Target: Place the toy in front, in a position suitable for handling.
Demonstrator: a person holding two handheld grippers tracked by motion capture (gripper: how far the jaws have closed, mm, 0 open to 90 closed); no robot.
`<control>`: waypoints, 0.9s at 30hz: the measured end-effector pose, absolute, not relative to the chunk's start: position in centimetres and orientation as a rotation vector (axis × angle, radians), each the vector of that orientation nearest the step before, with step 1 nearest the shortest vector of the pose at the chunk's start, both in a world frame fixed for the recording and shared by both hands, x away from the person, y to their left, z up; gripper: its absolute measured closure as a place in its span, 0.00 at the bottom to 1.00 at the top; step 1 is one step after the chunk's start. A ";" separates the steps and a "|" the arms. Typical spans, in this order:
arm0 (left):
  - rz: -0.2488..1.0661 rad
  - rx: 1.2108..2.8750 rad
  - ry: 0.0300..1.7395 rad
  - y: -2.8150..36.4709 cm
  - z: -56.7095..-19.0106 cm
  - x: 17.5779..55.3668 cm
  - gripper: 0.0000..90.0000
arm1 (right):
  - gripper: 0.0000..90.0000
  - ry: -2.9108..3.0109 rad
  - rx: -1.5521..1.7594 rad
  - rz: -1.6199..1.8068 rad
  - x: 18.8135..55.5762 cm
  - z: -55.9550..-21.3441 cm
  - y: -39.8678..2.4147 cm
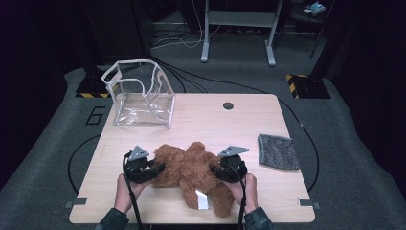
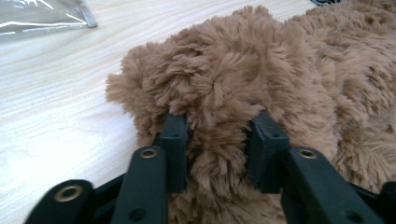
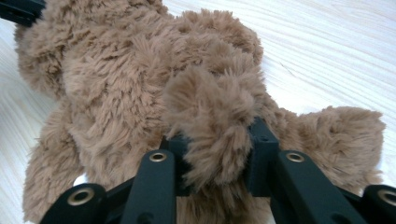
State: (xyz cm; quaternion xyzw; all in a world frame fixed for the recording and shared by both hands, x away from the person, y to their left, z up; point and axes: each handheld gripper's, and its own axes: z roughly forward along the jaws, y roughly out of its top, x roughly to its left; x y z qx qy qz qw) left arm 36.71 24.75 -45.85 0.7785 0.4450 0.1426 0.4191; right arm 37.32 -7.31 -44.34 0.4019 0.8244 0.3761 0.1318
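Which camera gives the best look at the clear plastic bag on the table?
The high view: the clear plastic bag stands open and whole at the far left of the table, beyond the teddy bear. The left gripper view catches one corner of it at the top left. In the right gripper view the bear and tabletop take up the picture.

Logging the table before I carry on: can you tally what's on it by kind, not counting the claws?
Brown plush teddy bear: 1
Clear plastic bag, standing open: 1
Grey cloth, folded: 1
Total: 3
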 end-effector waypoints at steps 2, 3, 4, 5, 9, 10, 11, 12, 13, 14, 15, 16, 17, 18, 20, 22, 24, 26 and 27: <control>0.374 1.953 1.107 24.7 -45.9 36.6 0.74 | 0.79 2.383 1.167 1.115 37.3 -44.5 -7.4; 0.383 1.945 1.105 24.7 -45.9 36.5 0.76 | 0.80 2.381 1.162 1.125 37.3 -44.5 -7.5; 0.393 1.940 1.104 24.6 -45.9 36.4 0.78 | 0.81 2.375 1.156 1.137 37.2 -44.5 -7.6; 0.393 1.945 1.094 24.7 -45.8 36.4 0.79 | 0.81 2.369 1.153 1.141 37.2 -44.6 -7.6; 0.401 1.904 1.085 24.7 -45.5 36.1 0.84 | 0.83 2.340 1.151 1.160 36.8 -44.3 -7.8; 0.400 1.893 1.082 24.8 -45.4 36.0 0.86 | 0.83 2.337 1.148 1.166 36.7 -44.2 -7.8; 0.394 1.887 1.080 24.8 -45.2 36.0 0.87 | 0.84 2.332 1.148 1.170 36.7 -44.1 -7.9; 0.394 1.885 1.078 24.8 -45.2 36.0 0.88 | 0.84 2.331 1.150 1.168 36.7 -44.0 -7.9; 0.396 1.889 1.073 24.8 -45.1 36.0 0.89 | 0.84 2.330 1.144 1.170 36.7 -43.9 -8.0; 0.394 1.889 1.073 24.8 -45.1 36.0 0.90 | 0.84 2.327 1.138 1.177 36.7 -43.8 -8.0; 0.395 1.888 1.073 24.8 -45.1 36.0 0.90 | 0.84 2.325 1.134 1.179 36.7 -43.6 -8.1; 0.395 1.889 1.071 24.7 -45.1 36.0 0.91 | 0.84 2.325 1.139 1.182 36.8 -43.6 -8.1; 0.400 1.890 1.069 24.7 -45.1 36.0 0.91 | 0.84 2.326 1.139 1.181 36.8 -43.6 -8.2; 0.402 1.887 1.069 24.7 -45.2 36.0 0.91 | 0.84 2.327 1.144 1.178 36.8 -43.6 -8.2; 0.401 1.891 1.068 24.7 -45.2 36.1 0.88 | 0.84 2.334 1.142 1.174 37.0 -43.8 -8.2; 0.397 1.894 1.079 24.7 -44.9 36.2 0.77 | 0.84 2.333 1.154 1.178 37.0 -43.9 -8.3; 0.394 1.909 1.087 24.7 -44.3 36.4 0.62 | 0.84 2.340 1.152 1.166 37.0 -44.0 -8.3; 0.391 1.952 1.082 24.4 -43.9 36.8 0.41 | 0.84 2.347 1.148 1.152 37.1 -44.0 -8.3; 0.383 1.961 1.086 24.2 -43.8 37.0 0.37 | 0.84 2.347 1.149 1.152 37.2 -44.0 -8.2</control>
